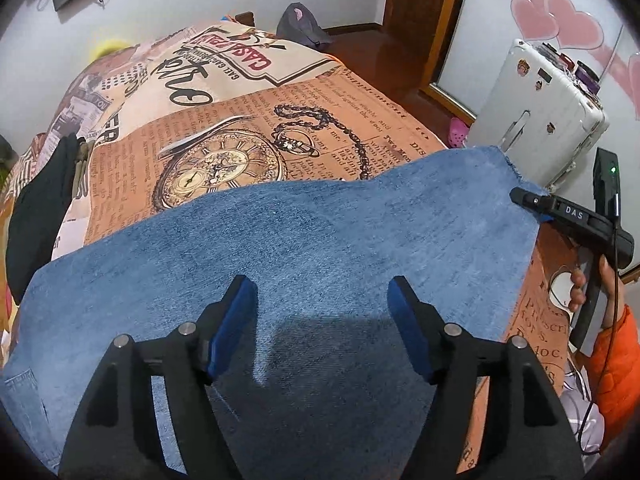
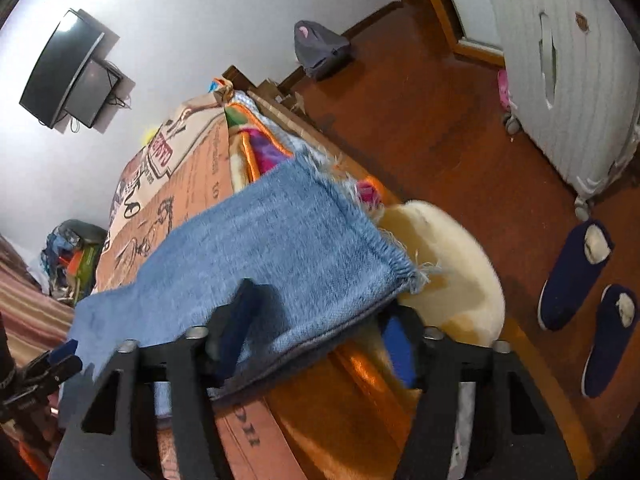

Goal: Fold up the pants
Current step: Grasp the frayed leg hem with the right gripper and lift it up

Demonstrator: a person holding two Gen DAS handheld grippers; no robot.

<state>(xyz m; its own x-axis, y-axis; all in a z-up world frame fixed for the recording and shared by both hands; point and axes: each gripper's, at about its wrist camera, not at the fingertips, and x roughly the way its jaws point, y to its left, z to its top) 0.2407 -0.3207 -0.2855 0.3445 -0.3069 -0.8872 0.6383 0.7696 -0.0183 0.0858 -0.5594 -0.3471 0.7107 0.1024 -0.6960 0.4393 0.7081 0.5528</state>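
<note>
Blue denim pants (image 1: pixel 300 240) lie spread across the printed bedspread (image 1: pixel 224 120). My left gripper (image 1: pixel 322 292) hovers just above the middle of the denim, fingers wide apart and nothing between them. At the frayed right end of the pants, my right gripper (image 1: pixel 528 204) reaches in from the side. In the right wrist view its fingers (image 2: pixel 248 296) straddle the pants' (image 2: pixel 280 232) near edge, one above the cloth and one below, with a gap still showing. The right gripper's centre (image 2: pixel 320 312) sits over that edge. The left gripper (image 2: pixel 60 360) shows at lower left.
A black garment (image 1: pixel 40 208) lies at the bed's left side. A white suitcase (image 1: pixel 536 112) stands on the wooden floor to the right, with dark slippers (image 2: pixel 572 276) nearby. A cream cushion (image 2: pixel 448 264) sits at the bed's edge. An orange-sleeved hand (image 1: pixel 612 344) holds the right gripper.
</note>
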